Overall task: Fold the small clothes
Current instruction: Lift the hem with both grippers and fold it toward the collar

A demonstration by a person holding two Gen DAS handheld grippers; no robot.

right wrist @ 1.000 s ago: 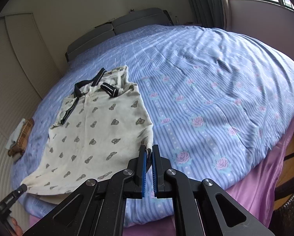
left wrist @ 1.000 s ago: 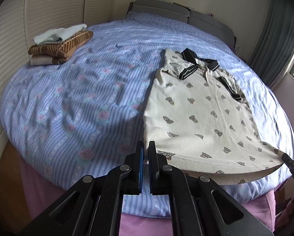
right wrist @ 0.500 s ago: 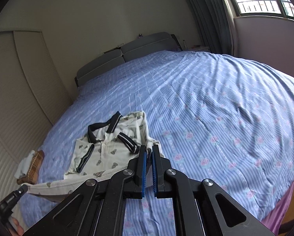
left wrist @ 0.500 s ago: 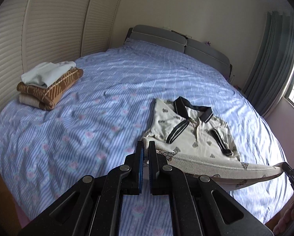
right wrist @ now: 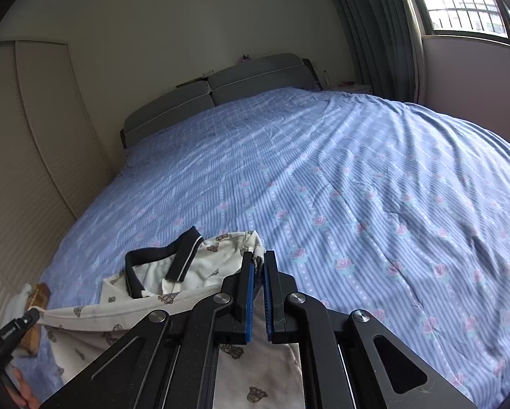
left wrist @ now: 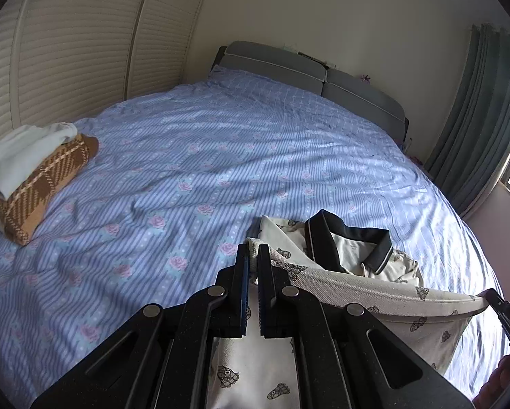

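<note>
Change: both hem corners have travelled up the bed toward the collar since the earlier frames, so the lower half of the shirt [left wrist: 357, 293] now arches over its upper half.
Left hand-held gripper [left wrist: 253, 255]: clamped on one hem corner, low centre of the left view.
Right hand-held gripper [right wrist: 258, 259]: clamped on the other hem corner, low centre of the right view; its tip also shows at the right edge of the left view.
Shirt position: on the blue bedspread [left wrist: 186, 156], lower right of the left view, hem stretched between the two grippers, dark collar [left wrist: 343, 238] just beyond it.
Risk: if one corner is lowered ahead of the other, the fold would likely land skewed; a slack hem could sag and bunch over the collar; a thin pinch may slip under tension.
Containers: none visible; a stack of folded clothes [left wrist: 33, 173] sits on the bed at far left, well apart.
</note>
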